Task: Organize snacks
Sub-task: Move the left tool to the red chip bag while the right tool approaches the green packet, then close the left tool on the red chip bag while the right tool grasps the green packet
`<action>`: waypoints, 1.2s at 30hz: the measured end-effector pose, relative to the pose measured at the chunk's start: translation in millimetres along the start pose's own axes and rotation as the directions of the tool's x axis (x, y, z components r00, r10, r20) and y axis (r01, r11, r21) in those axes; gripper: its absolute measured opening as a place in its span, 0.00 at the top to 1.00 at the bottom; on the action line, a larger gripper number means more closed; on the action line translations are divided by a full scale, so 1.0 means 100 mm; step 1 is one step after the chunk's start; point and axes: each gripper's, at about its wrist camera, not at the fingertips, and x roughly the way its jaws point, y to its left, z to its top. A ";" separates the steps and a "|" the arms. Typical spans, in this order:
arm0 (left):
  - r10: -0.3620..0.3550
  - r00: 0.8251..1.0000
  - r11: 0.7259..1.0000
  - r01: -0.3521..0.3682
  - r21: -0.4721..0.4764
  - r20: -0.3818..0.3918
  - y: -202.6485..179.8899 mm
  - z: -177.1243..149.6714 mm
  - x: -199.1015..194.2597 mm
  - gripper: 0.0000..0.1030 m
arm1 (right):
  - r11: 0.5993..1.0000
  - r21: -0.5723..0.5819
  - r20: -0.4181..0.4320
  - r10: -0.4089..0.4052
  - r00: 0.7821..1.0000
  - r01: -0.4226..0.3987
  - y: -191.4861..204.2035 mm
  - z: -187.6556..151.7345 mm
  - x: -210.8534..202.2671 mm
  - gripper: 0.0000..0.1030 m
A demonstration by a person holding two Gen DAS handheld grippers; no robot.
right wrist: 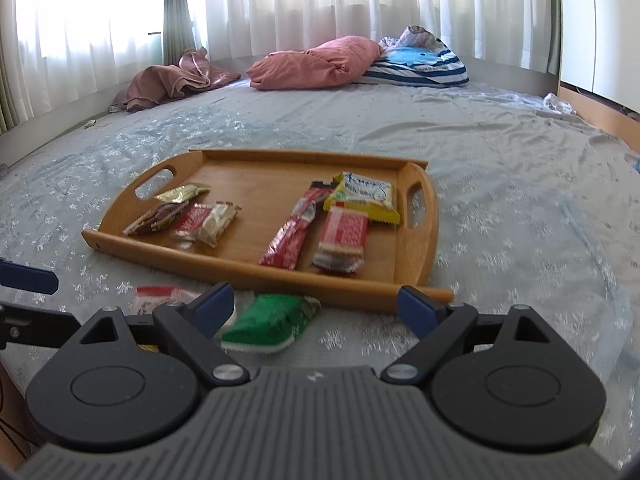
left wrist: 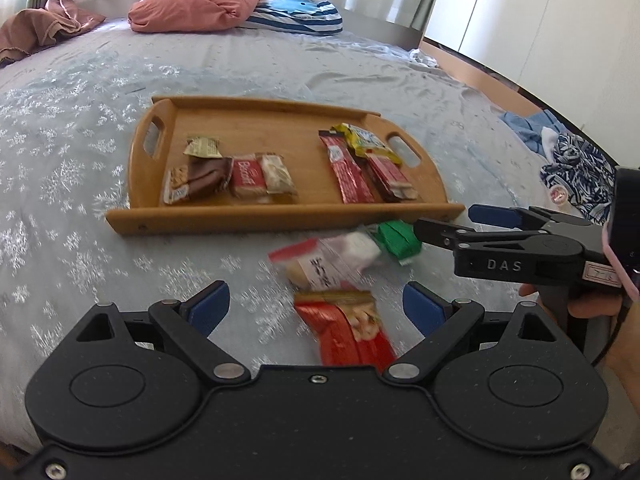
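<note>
Right gripper: jaws apart, empty, poised over green packet.
Left gripper: jaws apart, empty, over red packet.
Tray: seven packets loaded, one group left, one right.
Remaining: three packets on bedspread, near side of tray, including clear-wrapped packet.
Progress: estimated past halfway.
</note>
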 end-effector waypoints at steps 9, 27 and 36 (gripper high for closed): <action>-0.030 0.999 0.999 0.031 0.013 -0.040 -0.14 -0.14 0.07 0.10 | 0.998 0.049 -0.025 -0.034 0.999 0.035 -0.13 -0.13 0.00 0.07; -0.049 0.993 0.996 0.056 0.069 -0.107 -0.35 -0.28 0.27 0.60 | 0.995 0.103 -0.045 -0.002 0.999 0.006 -0.17 -0.19 0.06 0.07; -0.044 0.998 0.997 0.048 0.067 -0.051 -0.25 -0.16 0.09 0.61 | 0.990 0.132 -0.048 0.058 0.997 -0.051 -0.07 -0.15 0.10 0.07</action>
